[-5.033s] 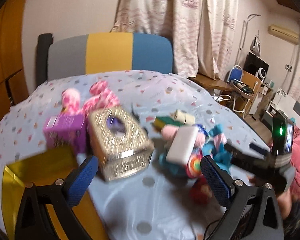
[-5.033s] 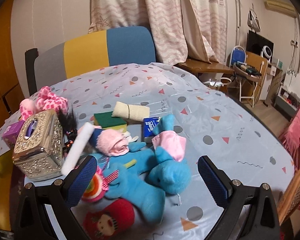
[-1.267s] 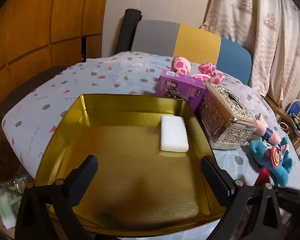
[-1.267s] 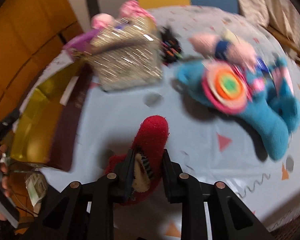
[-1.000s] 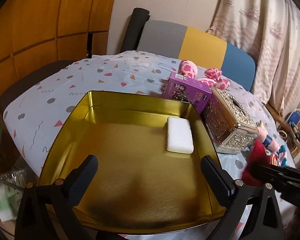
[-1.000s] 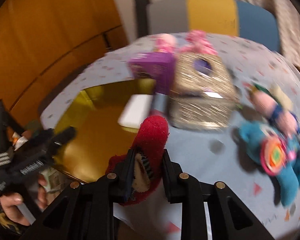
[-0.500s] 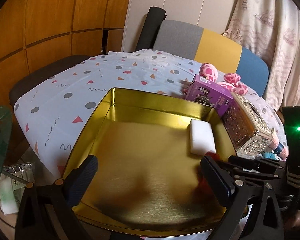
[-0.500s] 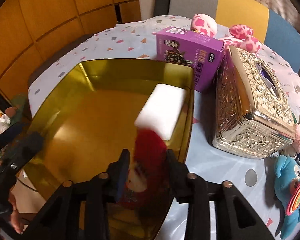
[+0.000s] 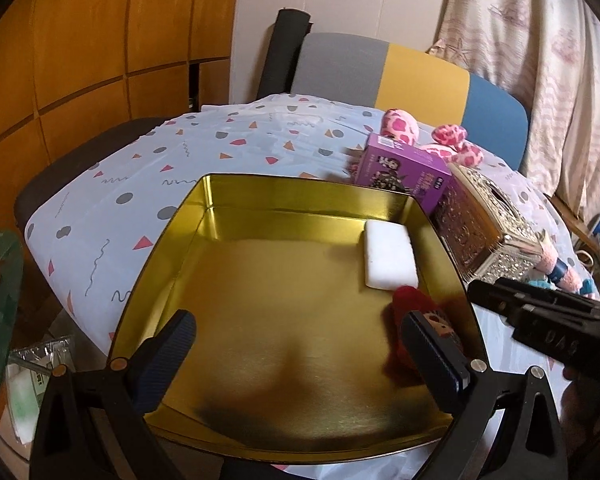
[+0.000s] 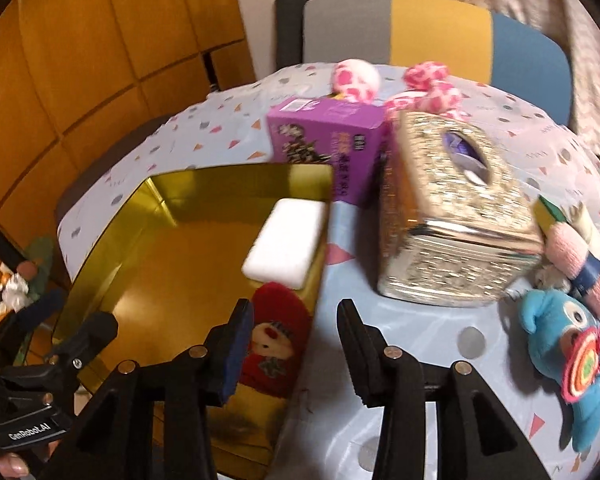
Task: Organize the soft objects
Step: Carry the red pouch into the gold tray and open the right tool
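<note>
A gold tray (image 9: 260,208) (image 10: 152,216) holds a white sponge (image 9: 388,260) (image 10: 286,240) at its right side and a red plush doll (image 9: 420,320) (image 10: 278,340) near its right wall. My right gripper (image 10: 296,344) is open just above the doll, jaws apart and empty. My left gripper (image 9: 300,344) is open and empty over the tray's near half. A blue plush toy (image 10: 560,340) lies on the table at the right. A pink spotted plush (image 9: 404,124) (image 10: 356,76) lies behind the purple box.
A purple box (image 9: 404,172) (image 10: 324,144) and a gold tissue box (image 9: 488,232) (image 10: 448,216) stand right of the tray. A pink-and-blue soft toy (image 10: 580,260) and a green sponge (image 10: 550,216) lie by the tissue box. A chair (image 9: 384,68) stands behind the table.
My right gripper has opened and let the red doll go into the tray, then drawn back a little. My left gripper stays open over the tray.
</note>
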